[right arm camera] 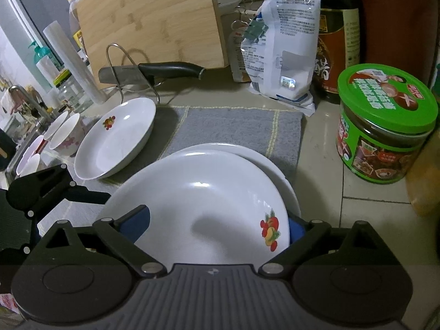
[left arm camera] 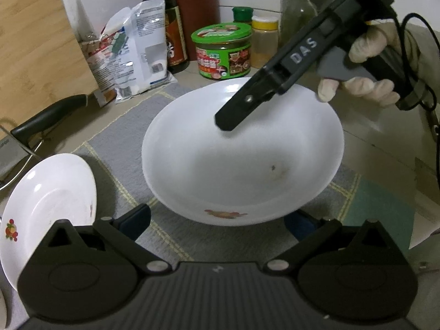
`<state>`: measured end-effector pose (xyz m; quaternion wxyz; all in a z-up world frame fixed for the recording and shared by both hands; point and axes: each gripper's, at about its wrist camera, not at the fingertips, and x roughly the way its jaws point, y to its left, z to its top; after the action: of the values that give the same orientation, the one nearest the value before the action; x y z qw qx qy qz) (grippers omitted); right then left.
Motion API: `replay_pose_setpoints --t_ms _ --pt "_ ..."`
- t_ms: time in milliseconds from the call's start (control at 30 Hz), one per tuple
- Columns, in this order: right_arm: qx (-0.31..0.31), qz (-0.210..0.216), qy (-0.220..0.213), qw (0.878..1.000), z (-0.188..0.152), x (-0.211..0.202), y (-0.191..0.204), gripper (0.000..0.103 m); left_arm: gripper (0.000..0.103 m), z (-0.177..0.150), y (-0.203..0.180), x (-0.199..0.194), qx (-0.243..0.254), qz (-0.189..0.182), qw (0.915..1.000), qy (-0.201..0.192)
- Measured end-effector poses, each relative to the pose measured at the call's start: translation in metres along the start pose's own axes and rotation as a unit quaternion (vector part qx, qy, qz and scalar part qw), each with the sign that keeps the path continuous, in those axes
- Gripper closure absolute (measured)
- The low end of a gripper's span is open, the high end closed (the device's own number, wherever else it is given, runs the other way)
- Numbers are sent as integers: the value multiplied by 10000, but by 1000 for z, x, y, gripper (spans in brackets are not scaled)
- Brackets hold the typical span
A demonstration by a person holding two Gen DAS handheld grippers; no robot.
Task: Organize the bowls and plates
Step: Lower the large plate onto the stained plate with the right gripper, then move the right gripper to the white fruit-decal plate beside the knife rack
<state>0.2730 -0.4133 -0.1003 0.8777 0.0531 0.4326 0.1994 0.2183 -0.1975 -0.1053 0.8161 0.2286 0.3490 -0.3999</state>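
A white fruit-print plate (left arm camera: 242, 154) (right arm camera: 203, 209) lies on top of another white plate (right arm camera: 277, 167) on a grey mat (right arm camera: 236, 126). My left gripper (left arm camera: 217, 220) stands open at the top plate's near edge, one finger on each side. My right gripper (right arm camera: 217, 228) is open with its fingers wide around the top plate's rim; in the left wrist view its finger (left arm camera: 247, 104) reaches over the far rim. A second fruit-print plate (left arm camera: 49, 214) (right arm camera: 115, 137) lies tilted at the left.
Behind the mat stand a green-lidded jar (right arm camera: 385, 123) (left arm camera: 222, 49), a dark sauce bottle (right arm camera: 338, 33), a clipped white bag (right arm camera: 286, 44), a bamboo board (right arm camera: 154, 22) and a knife on a wire rack (right arm camera: 154, 71). Several cups (right arm camera: 63, 134) sit by the sink at the left.
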Motion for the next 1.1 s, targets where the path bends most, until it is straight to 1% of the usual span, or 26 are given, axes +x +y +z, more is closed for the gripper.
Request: replay_pose_setpoints --t_ms 467,800,933,1000,1100 --pt "-57 -221 -73 9997 0 -9 5 0 1 -1 -1 -4 -87 15 9999 -117" --pt "-243 -551 -46 9982 -5 -12 14 0 1 -5 -3 -7 -194 81 9995 -228" --pt "-375 -956 19 9947 -7 -11 18 0 1 -10 -1 -13 -329 122 9989 -309" --pt "-434 -889 -26 9951 -9 -15 18 0 1 -11 0 -17 -422 153 9984 -338" --pt "-517 -948 -76 9941 -11 -19 24 0 1 -15 2 -24 -582 283 9971 -403"
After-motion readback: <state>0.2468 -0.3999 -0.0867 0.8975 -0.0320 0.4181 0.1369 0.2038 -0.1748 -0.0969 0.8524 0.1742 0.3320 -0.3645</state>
